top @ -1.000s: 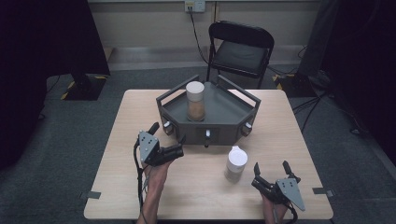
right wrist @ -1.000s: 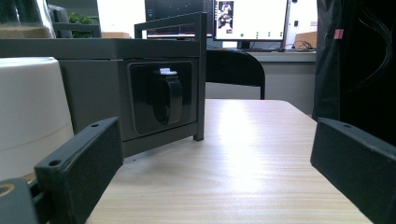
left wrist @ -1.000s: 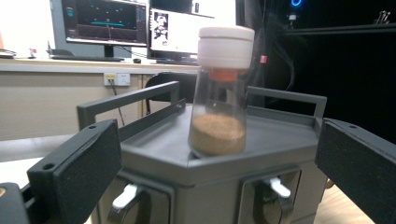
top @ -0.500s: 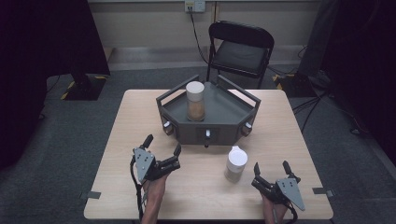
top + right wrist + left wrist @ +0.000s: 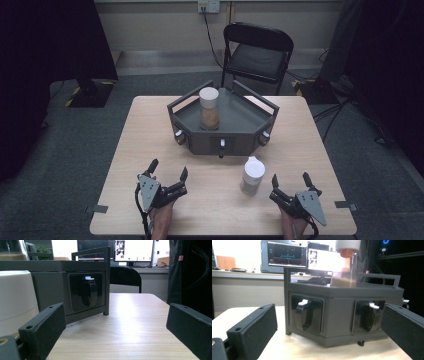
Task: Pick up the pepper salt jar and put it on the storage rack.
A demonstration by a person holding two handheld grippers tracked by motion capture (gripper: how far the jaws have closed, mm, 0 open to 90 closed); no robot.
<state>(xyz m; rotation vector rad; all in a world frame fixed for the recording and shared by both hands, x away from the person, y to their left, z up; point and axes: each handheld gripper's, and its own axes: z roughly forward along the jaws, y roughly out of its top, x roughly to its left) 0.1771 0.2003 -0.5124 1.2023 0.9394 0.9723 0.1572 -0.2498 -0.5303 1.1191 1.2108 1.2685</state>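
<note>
A grey six-sided tray (image 5: pixel 240 143) with latches on its walls stands at the middle of the wooden table (image 5: pixel 150 130). Inside it a clear jar (image 5: pixel 209 108) with a white lid holds brown powder. A second white-lidded jar (image 5: pixel 253 175) stands on the table in front of the tray's right side. My left gripper (image 5: pixel 169 168) is open near the front edge, left of centre, with nothing between its jaws. My right gripper (image 5: pixel 290 179) is open too, just right of the second jar. In the left gripper view, the left gripper (image 5: pixel 328 322) faces the tray wall (image 5: pixel 337 317) and jar (image 5: pixel 345 267).
A black folding chair (image 5: pixel 257 55) stands behind the table's far edge. Bare table lies to the tray's left and right. In the right gripper view, the white jar (image 5: pixel 15 297) is close on the left, with the tray's latch (image 5: pixel 87 292) beyond it and open tabletop (image 5: pixel 130 322) ahead.
My left gripper has drawn back from the tray toward the near table edge. The right gripper and both jars have stayed where they were.
</note>
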